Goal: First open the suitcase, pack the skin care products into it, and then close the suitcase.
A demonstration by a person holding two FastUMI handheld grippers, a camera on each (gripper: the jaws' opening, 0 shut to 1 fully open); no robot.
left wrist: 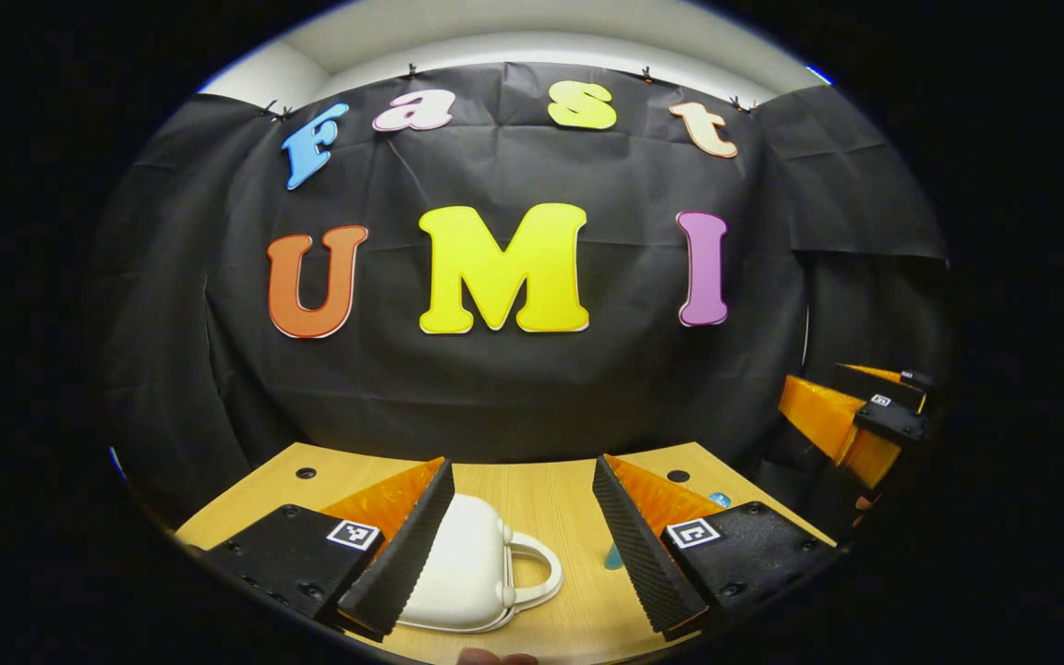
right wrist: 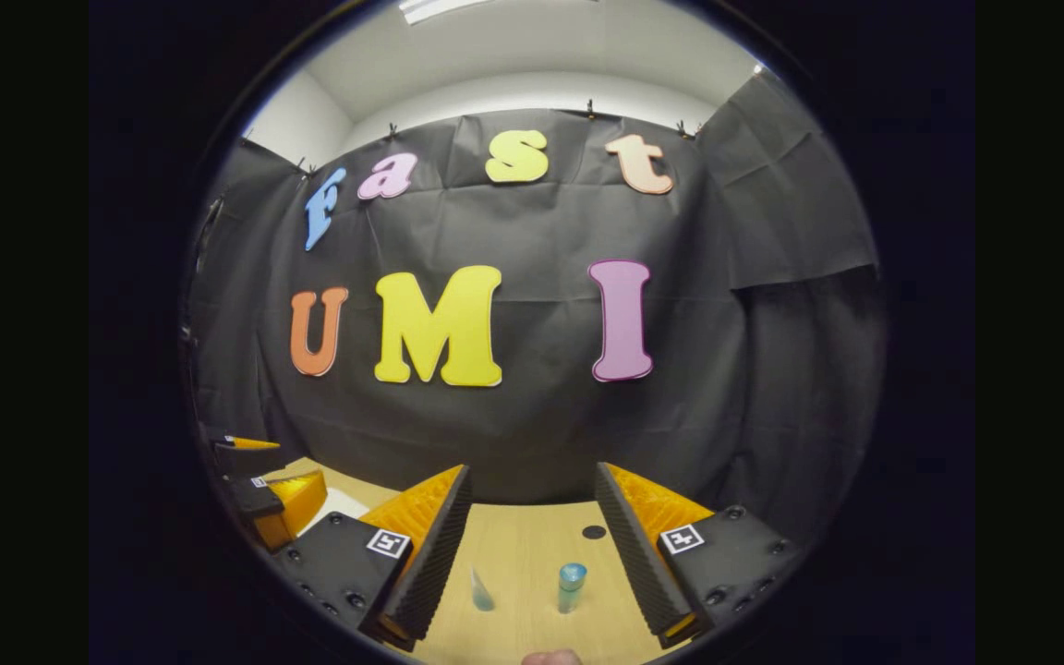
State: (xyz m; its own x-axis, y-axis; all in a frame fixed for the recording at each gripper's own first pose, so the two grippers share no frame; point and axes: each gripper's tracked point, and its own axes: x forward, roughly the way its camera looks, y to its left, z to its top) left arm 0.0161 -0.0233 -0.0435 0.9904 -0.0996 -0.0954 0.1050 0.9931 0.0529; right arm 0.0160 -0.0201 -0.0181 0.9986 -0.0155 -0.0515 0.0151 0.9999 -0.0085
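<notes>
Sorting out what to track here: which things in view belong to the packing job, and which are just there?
For the job:
white suitcase, closed
small blue-capped bottle
clear tube
left gripper, right gripper, both open

Just there:
wooden table
hole in the table

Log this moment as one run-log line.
suitcase: closed, on table | left gripper: open | right gripper: open | bottle: upright

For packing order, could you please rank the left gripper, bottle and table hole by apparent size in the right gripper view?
1. left gripper
2. bottle
3. table hole, farther off, clearly smallest
</notes>
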